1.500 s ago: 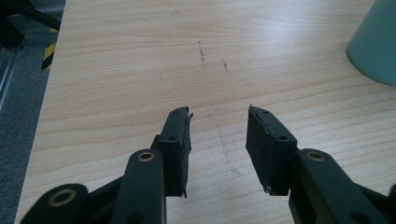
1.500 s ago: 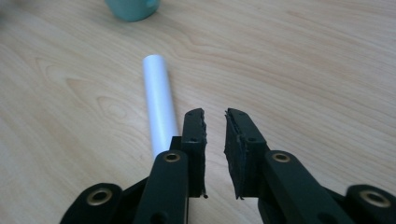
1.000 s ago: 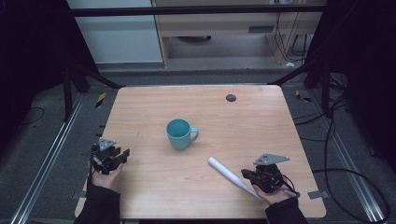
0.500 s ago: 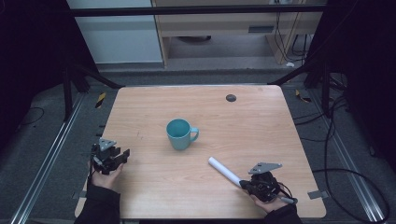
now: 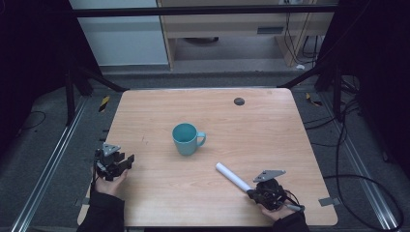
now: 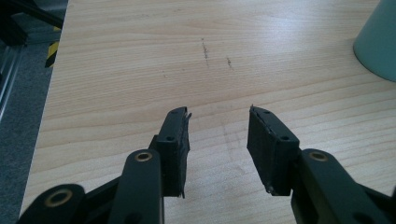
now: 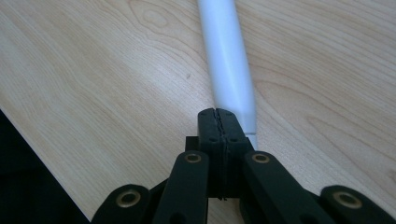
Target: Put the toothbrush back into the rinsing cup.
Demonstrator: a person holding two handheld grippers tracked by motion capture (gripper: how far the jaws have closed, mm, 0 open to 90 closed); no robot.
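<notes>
Teal mug (image 5: 186, 138) sits mid-tabletop (image 5: 251, 125); nearer me to its right lies a white tube (image 5: 233, 176), my right gripper (image 5: 250, 192) seemingly pinching its end, left gripper (image 5: 129, 160) open.

My left hand-held gripper (image 6: 218, 122) sits low over the wooden worktop (image 6: 140, 60), jaws spread apart with bare wood between them. A teal cup (image 6: 379, 44) stands at the upper right, well clear.
</notes>
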